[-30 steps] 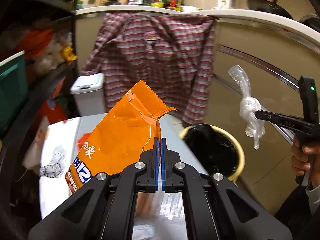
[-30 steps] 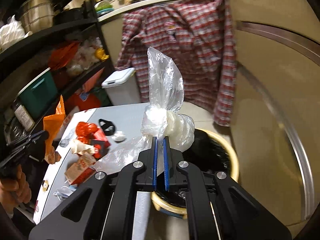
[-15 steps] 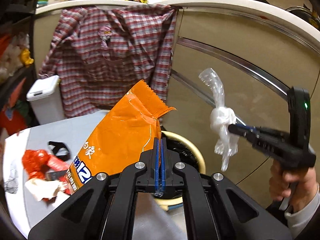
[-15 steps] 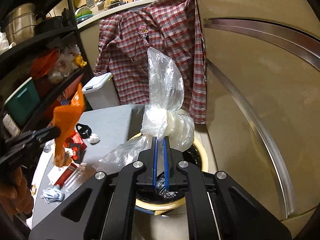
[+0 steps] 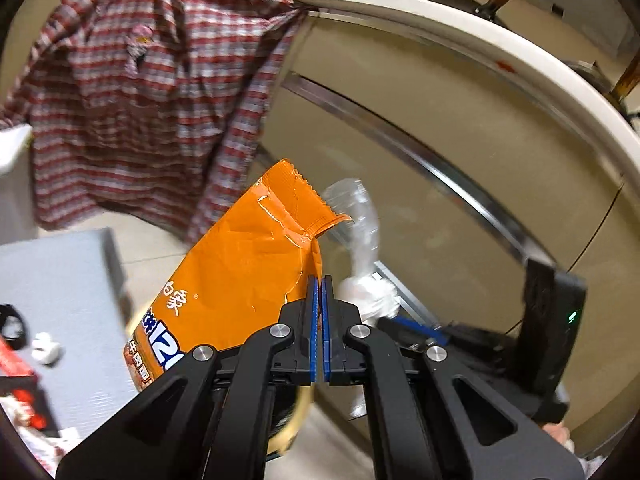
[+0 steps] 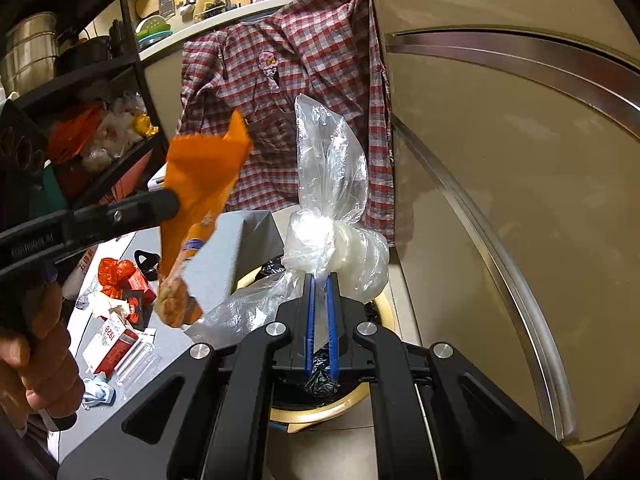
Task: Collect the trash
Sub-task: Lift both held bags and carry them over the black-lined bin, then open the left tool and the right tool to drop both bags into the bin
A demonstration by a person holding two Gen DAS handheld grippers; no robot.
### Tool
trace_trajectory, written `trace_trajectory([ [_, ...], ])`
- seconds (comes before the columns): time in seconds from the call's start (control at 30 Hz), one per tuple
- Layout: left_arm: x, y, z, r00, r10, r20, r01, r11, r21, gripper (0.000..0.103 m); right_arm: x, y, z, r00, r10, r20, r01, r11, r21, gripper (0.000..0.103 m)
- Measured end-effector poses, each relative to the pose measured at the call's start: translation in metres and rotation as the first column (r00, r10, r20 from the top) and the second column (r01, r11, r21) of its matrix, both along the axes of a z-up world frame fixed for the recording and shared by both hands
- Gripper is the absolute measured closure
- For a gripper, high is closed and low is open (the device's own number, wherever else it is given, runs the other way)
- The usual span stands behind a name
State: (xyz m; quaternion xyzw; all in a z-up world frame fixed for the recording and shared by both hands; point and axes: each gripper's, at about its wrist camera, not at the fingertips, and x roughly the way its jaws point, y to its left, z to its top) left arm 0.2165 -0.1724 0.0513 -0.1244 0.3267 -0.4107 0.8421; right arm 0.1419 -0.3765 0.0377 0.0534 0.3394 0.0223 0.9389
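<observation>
The left gripper [image 5: 319,280] is clamping the crinkled orange foil snack packet [image 5: 240,280], the right gripper [image 6: 320,280] pinching the knotted clear plastic bag [image 6: 332,216]; both are now arriving over the round yellow-rimmed black-lined bin [image 6: 384,312], nearly ready for dropping.

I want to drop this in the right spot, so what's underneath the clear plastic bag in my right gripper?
Below the clear plastic bag in the right gripper sits the yellow-rimmed bin with a black liner. The gripper covers most of its opening, so its contents cannot be seen.
</observation>
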Motion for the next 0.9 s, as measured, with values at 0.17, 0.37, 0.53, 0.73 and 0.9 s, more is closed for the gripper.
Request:
trace_trajectory([
  [0.17,0.007,-0.014,-0.01,0.999,-0.04,-0.026,0.039,0.998,-0.049,0.101,0.004,-0.003,-0.002,1.0,-0.009,-0.01,0.009,1.0,0.005,0.097],
  [0.37,0.015,-0.018,-0.029,0.998,0.008,-0.069,-0.007,1.0,0.002,0.1,0.009,-0.007,-0.006,1.0,-0.014,-0.017,0.014,1.0,0.005,0.097],
  [0.53,0.018,-0.003,-0.041,0.994,0.049,-0.094,-0.045,0.998,0.043,0.099,0.012,-0.003,-0.009,1.0,-0.006,-0.024,0.006,1.0,0.004,0.097],
  [0.73,0.018,0.005,-0.045,0.993,0.076,-0.096,-0.065,0.992,0.108,0.08,0.018,0.008,-0.013,0.999,0.017,-0.038,-0.017,1.0,0.005,0.093],
  [0.9,0.019,0.01,-0.045,0.989,0.135,-0.057,-0.12,0.968,0.221,0.056,0.02,0.018,-0.016,0.999,0.027,-0.047,-0.027,1.0,0.005,0.082],
])
